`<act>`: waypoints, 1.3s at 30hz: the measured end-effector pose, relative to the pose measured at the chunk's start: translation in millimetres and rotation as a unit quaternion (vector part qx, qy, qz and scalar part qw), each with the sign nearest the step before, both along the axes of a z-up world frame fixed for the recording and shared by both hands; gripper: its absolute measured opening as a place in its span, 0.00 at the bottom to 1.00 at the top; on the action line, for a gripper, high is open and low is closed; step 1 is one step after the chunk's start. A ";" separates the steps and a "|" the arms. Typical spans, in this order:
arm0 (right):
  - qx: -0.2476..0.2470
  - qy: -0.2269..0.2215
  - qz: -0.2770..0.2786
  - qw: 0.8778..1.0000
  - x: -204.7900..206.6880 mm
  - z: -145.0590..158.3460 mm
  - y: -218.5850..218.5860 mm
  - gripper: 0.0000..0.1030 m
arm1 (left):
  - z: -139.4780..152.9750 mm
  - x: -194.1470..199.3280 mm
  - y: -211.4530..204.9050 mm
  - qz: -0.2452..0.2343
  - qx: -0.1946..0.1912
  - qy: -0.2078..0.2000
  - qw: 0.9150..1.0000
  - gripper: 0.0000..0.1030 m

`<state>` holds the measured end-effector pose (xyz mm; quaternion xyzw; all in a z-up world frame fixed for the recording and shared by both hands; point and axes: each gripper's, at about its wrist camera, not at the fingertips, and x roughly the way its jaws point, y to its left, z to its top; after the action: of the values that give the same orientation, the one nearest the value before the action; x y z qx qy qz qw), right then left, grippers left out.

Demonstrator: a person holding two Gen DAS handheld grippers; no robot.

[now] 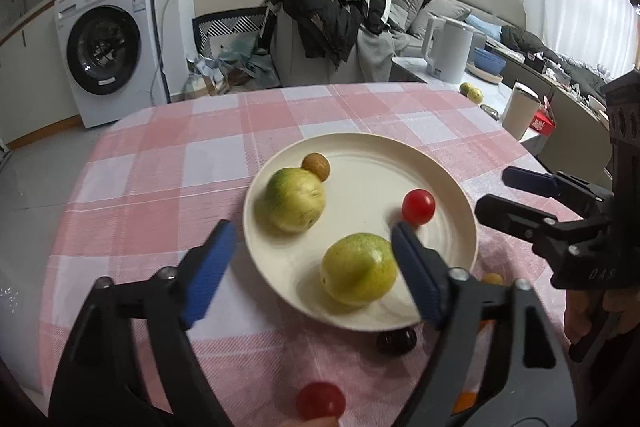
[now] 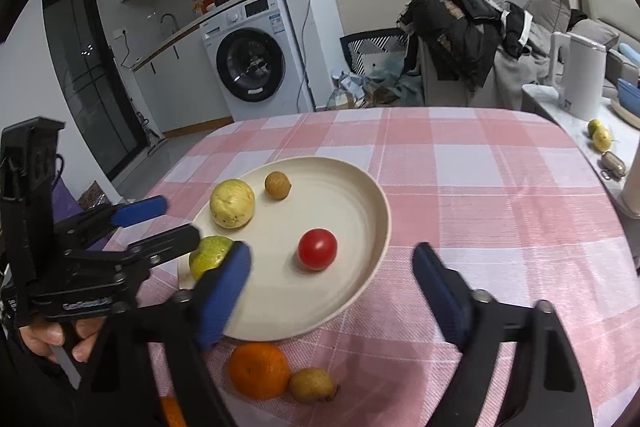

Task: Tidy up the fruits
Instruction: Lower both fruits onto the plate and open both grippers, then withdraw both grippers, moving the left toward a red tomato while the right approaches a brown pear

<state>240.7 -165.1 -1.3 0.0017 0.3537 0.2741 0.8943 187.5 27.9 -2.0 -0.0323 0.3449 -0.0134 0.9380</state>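
A cream plate (image 1: pixel 360 139) (image 2: pixel 385 213) sits on the pink checked tablecloth. It holds two yellow-green fruits (image 1: pixel 296 205) (image 1: pixel 358 269), a small brown fruit (image 1: pixel 316 166) and a red tomato (image 1: pixel 418 206) (image 2: pixel 317 249). My left gripper (image 1: pixel 312 231) (image 2: pixel 180 219) is open over the plate's near left side, and the nearer green fruit lies loose beside its right finger. My right gripper (image 2: pixel 332 251) (image 1: pixel 494 191) is open at the plate's right edge, with the tomato lying untouched between its fingers. An orange (image 2: pixel 259 370), a brown fruit (image 2: pixel 311 385), a dark fruit (image 1: pixel 396 342) and a second tomato (image 1: pixel 321 399) lie on the cloth.
A side table at the right holds a white kettle (image 1: pixel 448 51), a cup (image 1: pixel 520 111) and two small fruits (image 2: pixel 600 137). Beyond the table's far edge stand a chair draped in dark clothes (image 1: pixel 328 15) and a washing machine (image 1: pixel 108 43).
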 end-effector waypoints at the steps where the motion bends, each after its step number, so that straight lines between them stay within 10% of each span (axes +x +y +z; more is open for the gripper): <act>1: -0.001 -0.001 -0.004 1.000 -1.9 1.3 -1.2 0.92 | 2.3 -4.4 0.1 0.003 0.000 -0.002 1.000 0.84; 5: 0.001 0.001 -0.012 1.000 -10.7 6.3 -9.3 1.00 | 11.5 -26.7 1.9 0.016 0.009 -0.013 1.000 0.99; 21: -0.056 0.023 0.023 0.998 -61.5 -1.9 -20.0 1.00 | 27.0 -113.2 8.6 0.035 0.028 -0.027 0.999 1.00; 39: -0.143 0.058 0.000 0.988 -53.1 -36.7 -16.3 1.00 | -12.8 -93.9 6.5 0.030 0.020 0.028 0.999 1.00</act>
<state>187.6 -181.4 -38.0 -0.1104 0.4407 0.2203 0.8632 93.5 34.3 -14.8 -0.0246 0.3700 0.0229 0.9284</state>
